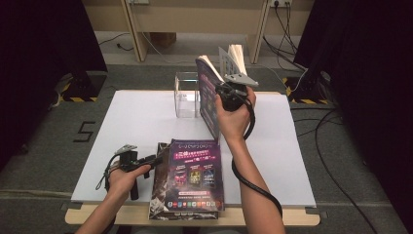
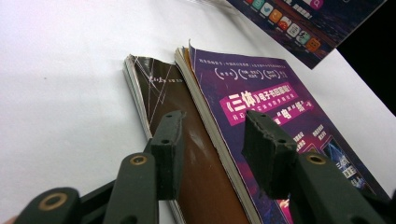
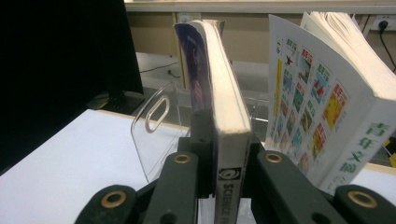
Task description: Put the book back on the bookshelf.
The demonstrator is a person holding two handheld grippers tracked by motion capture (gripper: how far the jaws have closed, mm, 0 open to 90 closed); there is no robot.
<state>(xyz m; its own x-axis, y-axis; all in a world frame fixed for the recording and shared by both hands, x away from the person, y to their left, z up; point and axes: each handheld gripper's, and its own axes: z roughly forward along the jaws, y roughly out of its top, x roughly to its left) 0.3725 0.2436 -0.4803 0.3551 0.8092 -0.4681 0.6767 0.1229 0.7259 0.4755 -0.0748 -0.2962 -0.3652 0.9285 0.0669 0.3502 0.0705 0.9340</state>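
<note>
right gripper: we see our right gripper raised over the far half of the white board, its jaws clamped on the spine end of a purple-covered book; in the right gripper view the black fingers press both sides of that book.
held book: it stands upright on edge, spine toward the hand, pages fanning a little at the top; it sits just beside the clear acrylic holder, on the holder's right.
clear holder: we find it at the far middle of the board, upright; the right gripper view shows its transparent wall with an oval cut-out, just left of the held book.
leaning book: a white-covered book with small colourful pictures tilts on the far right side of the held one; whether they touch we cannot tell.
left gripper: our left gripper rests low at the near edge of the board, jaws parted and gripping nothing; its fingers hover over the stacked books.
stack: a purple magazine lies flat on a brown-covered book, at the board's near edge, well apart from the holder.
</note>
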